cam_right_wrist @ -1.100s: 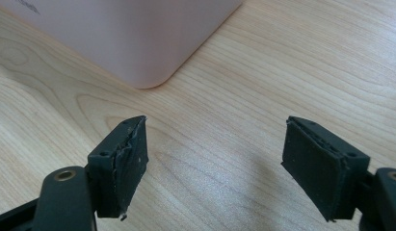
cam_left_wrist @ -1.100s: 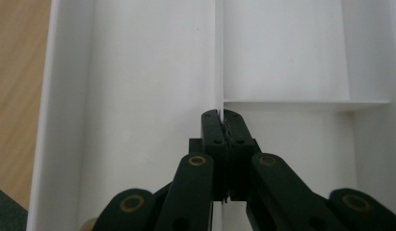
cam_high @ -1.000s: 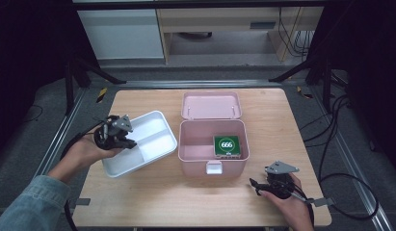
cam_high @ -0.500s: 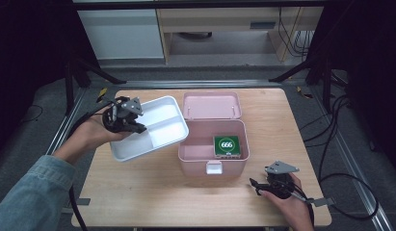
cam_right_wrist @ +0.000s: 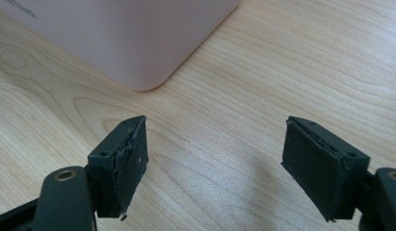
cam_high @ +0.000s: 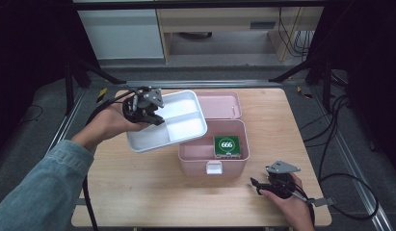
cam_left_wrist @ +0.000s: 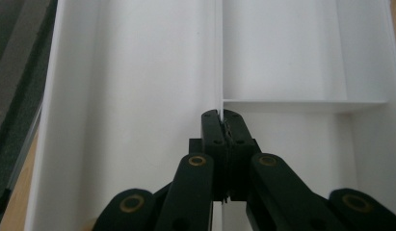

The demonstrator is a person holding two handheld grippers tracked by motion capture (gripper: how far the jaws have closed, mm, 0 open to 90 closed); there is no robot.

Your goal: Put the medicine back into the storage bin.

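Left gripper (cam_high: 148,111) clamped on the centre divider of the white tray (cam_high: 183,120), jaws pinched tight against that thin wall in the left gripper view, divider (cam_left_wrist: 218,57) running straight ahead from the tips, a cross wall just beyond them. Tray carried tilted above the worktop (cam_high: 138,178), its far corner overhanging the open pink box (cam_high: 200,155) just beyond the gripper. Inside the box, a green card (cam_high: 227,145) marked 666. Pink lid (cam_high: 219,104) lying flat behind the box. Right gripper (cam_high: 257,185) resting low on the worktop, jaws spread wide with nothing between, box corner (cam_right_wrist: 138,43) just ahead of its tips.
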